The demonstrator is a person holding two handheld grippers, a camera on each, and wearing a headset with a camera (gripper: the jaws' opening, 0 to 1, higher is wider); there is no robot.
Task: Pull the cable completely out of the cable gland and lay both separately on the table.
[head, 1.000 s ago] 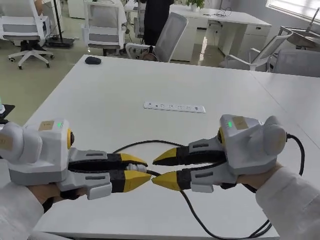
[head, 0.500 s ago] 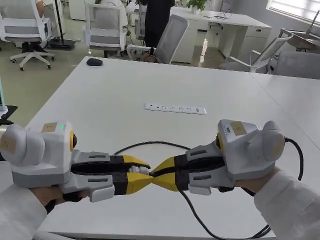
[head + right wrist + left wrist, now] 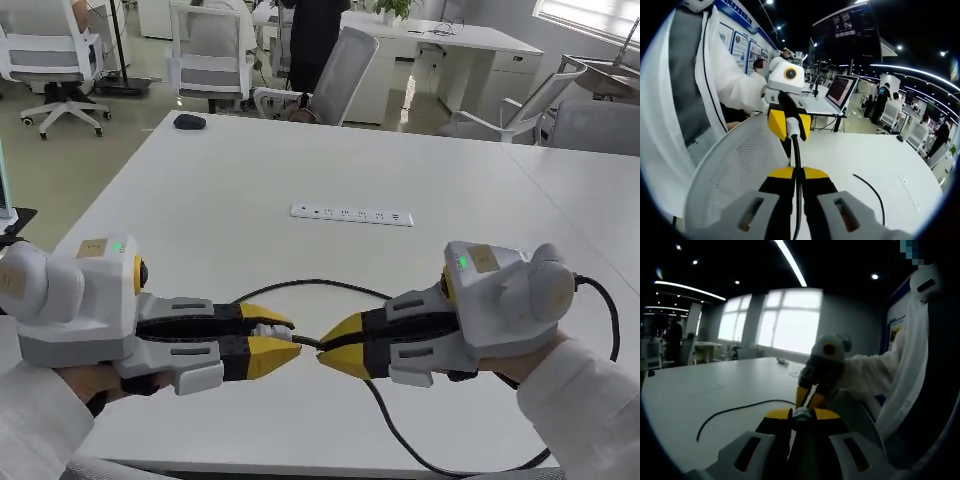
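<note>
My left gripper point(image 3: 291, 341) is shut on a small pale cable gland point(image 3: 792, 130), held just above the white table point(image 3: 240, 190). Facing it tip to tip, my right gripper point(image 3: 326, 350) is shut on the black cable point(image 3: 309, 343) a short way out from the gland. In the right gripper view the cable point(image 3: 797, 155) runs straight from my jaws into the gland. The rest of the cable loops over the table behind the tips point(image 3: 300, 284) and trails under my right hand point(image 3: 400, 432). In the left gripper view the gland point(image 3: 801, 413) sits between the yellow tips.
A white power strip point(image 3: 351, 215) lies at mid table. A dark mouse point(image 3: 188, 122) rests at the far left corner. Office chairs point(image 3: 335, 75) stand beyond the far edge. The near table edge runs just below both hands.
The right gripper was open around the cable and has shut on it. It has since drawn slightly right, so a short stretch of cable shows between the tips.
</note>
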